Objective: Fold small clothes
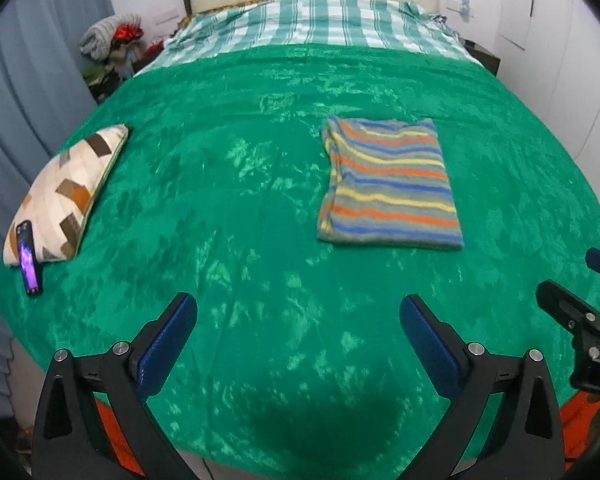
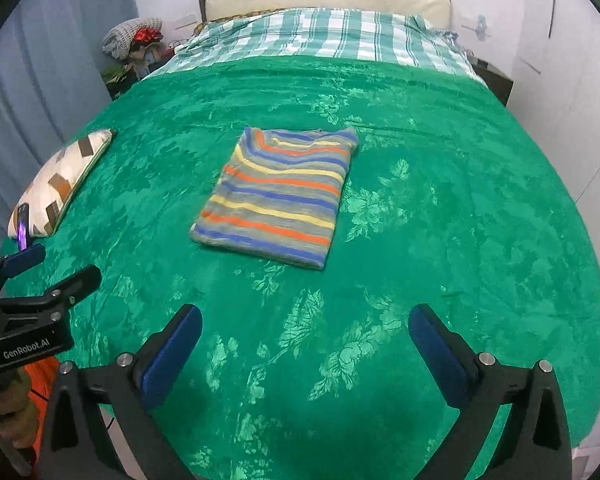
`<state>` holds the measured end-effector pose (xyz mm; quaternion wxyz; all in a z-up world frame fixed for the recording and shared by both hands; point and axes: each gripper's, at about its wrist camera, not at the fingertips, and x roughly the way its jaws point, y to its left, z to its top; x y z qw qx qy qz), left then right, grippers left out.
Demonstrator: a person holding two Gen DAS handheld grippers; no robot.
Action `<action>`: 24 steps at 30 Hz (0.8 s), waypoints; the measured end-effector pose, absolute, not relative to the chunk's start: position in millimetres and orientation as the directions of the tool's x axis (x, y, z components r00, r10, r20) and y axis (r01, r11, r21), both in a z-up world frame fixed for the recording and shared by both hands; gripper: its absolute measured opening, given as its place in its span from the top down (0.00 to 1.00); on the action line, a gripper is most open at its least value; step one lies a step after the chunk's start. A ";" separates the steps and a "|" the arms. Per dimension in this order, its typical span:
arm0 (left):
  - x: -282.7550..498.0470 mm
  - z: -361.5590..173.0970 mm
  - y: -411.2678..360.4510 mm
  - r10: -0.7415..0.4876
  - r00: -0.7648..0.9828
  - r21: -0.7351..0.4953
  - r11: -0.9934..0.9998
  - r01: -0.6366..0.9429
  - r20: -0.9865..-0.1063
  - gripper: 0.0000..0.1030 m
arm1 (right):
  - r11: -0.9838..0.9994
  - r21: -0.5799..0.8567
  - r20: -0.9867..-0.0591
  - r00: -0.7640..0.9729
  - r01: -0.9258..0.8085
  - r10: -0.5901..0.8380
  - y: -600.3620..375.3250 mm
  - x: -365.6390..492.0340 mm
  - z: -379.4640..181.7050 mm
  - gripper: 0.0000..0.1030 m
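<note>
Shirt (image 1: 388,184) lies folded on the bed (image 1: 260,160), ahead of both empty, wide-spread grippers (image 1: 298,320) (image 2: 305,328); only edges may need squaring.

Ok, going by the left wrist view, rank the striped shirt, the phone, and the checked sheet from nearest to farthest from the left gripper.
From the left gripper, open over the green blanket:
1. Striped shirt: folded, ahead and slightly right.
2. Phone: far left, leaning on the patterned cushion; close to the shirt's range, so this order is tentative.
3. Checked sheet: at the head of the bed, clearly farthest.
</note>
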<state>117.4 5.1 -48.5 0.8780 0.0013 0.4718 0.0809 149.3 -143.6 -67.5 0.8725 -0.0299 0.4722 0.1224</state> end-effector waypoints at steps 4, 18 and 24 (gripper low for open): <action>111.2 -47.3 3.4 0.142 0.508 0.083 0.987 -0.136 -0.849 0.01 | 0.966 0.038 -0.832 0.528 -0.255 0.172 -136.0 137.3 -57.8 0.01; 105.2 -42.6 6.2 0.148 0.488 0.086 0.985 -0.147 -0.860 0.01 | 0.964 0.029 -0.841 0.515 -0.266 0.167 -131.1 123.7 -45.8 0.01; 107.4 -43.1 8.8 0.163 0.472 0.100 0.983 -0.155 -0.866 0.00 | 0.963 0.042 -0.839 0.515 -0.265 0.178 -132.9 125.3 -41.4 0.01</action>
